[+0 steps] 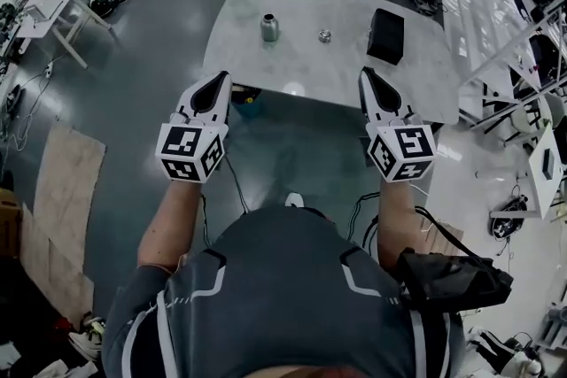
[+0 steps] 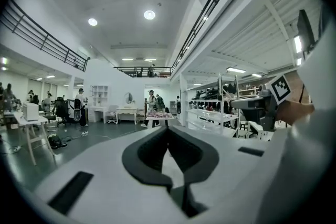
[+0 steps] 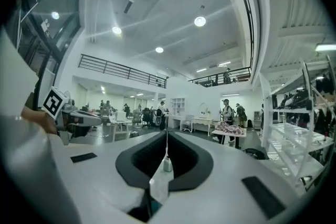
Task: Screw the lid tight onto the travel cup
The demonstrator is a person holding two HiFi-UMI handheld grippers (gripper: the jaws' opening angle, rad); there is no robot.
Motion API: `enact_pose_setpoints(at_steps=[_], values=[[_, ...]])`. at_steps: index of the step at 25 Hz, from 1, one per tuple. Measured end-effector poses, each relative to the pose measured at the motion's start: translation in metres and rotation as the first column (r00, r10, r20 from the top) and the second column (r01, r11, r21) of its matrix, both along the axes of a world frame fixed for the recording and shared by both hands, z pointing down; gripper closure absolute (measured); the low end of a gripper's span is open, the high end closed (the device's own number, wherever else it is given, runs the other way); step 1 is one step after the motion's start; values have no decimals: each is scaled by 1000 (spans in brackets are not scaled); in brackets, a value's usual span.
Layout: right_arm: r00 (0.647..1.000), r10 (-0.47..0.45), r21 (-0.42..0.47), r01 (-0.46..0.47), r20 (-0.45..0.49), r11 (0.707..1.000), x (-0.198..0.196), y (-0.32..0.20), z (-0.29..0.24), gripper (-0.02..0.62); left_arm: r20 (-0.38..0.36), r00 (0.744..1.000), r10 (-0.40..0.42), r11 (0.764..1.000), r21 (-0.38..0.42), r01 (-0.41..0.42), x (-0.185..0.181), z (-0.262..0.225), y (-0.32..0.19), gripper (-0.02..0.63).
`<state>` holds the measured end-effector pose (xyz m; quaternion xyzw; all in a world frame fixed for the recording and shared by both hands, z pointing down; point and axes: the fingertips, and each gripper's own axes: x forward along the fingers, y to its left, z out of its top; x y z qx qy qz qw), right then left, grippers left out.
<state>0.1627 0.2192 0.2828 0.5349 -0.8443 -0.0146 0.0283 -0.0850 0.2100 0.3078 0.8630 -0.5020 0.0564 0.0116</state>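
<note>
The metal travel cup (image 1: 268, 27) stands upright on the white table (image 1: 266, 66), left of centre. Its small round lid (image 1: 325, 35) lies apart from it, to the right. My left gripper (image 1: 221, 78) hovers at the table's near edge, shut and empty. My right gripper (image 1: 365, 73) is held level with it at the near right edge, also shut with nothing in it. In the right gripper view the cup (image 3: 167, 164) shows small and far off, through the slit behind the closed jaw tips (image 3: 167, 134). The left gripper view has its jaws (image 2: 168, 129) closed, with the table top beyond.
A black box (image 1: 386, 34) lies on the table to the right of the lid. White shelving (image 1: 505, 4) stands to the right of the table. Cables run over the floor (image 1: 142, 57), and desks and people fill the far hall.
</note>
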Motion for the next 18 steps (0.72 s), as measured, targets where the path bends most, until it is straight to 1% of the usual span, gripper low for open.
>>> enact_pose_setpoints(at_steps=[3, 5, 9, 13, 15, 18], values=[[1000, -17, 9, 17, 5, 1000, 25, -26, 3, 566, 14, 1000, 9, 1000, -15, -9, 28, 4, -29, 597], [999, -38, -4, 38, 9, 999, 32, -42, 7, 566, 19, 1000, 4, 1000, -23, -4, 38, 6, -47, 597], [999, -48, -30, 49, 11, 998, 36, -70, 15, 566, 35, 999, 14, 999, -49, -12, 49, 11, -75, 597], [999, -22, -59, 23, 27, 998, 42, -102, 25, 565, 39, 999, 32, 999, -38, -30, 59, 10, -102, 597], [999, -13, -73, 16, 34, 997, 39, -115, 30, 565, 38, 998, 41, 999, -36, -40, 60, 13, -119, 597], [1000, 3, -94, -1, 19, 996, 32, -136, 37, 565, 26, 998, 59, 998, -37, -58, 56, 18, -149, 595]])
